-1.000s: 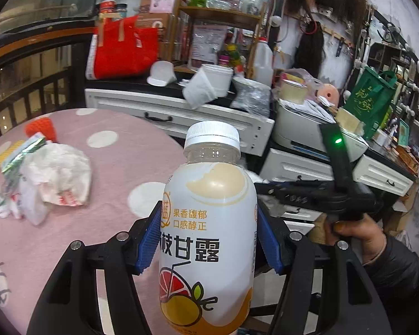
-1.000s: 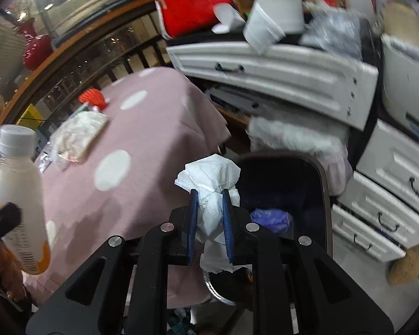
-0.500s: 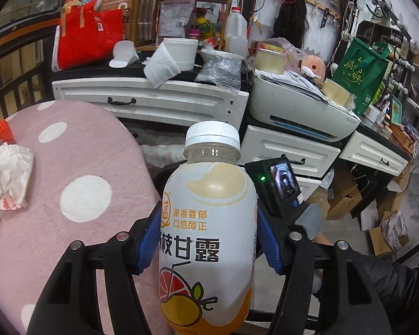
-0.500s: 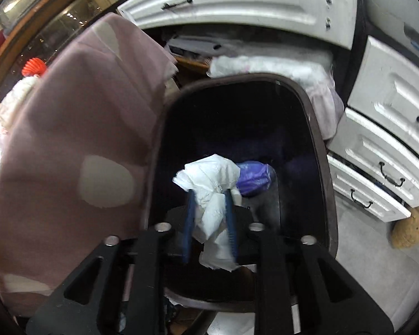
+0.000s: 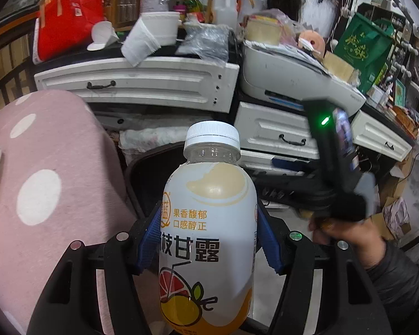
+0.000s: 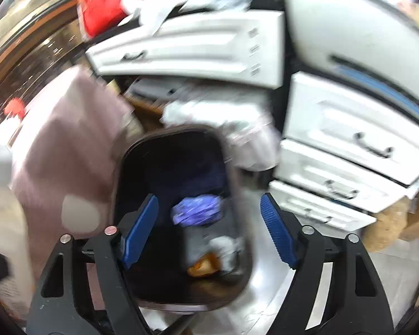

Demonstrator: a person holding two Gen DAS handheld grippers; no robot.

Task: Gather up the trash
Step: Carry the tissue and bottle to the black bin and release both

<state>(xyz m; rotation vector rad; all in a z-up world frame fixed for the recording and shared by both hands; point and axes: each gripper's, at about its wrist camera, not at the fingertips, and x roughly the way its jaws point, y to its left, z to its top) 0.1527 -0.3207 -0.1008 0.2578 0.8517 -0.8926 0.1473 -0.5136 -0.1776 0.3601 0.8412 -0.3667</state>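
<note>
Now my left gripper [image 5: 209, 240] clamps the drink bottle [image 5: 208, 223]; my right gripper [image 6: 209, 223] is opening, empty, above the dark bin [image 6: 131, 153].

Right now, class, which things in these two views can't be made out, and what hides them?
- Bin, left wrist view: the bottle hides its inside.
- Bin's contents, right wrist view: blur; only a purple lump is clear.
- Bottle's base, left view: cut off by the bottom edge.

The bottle [image 5: 208, 231], white-capped with a citrus label, stands upright, clamped at its sides, above the edge of the dark bin [image 6: 131, 167]. Inside the bin lie a purple wad [image 6: 197, 209] and blurred white and orange scraps.
</note>
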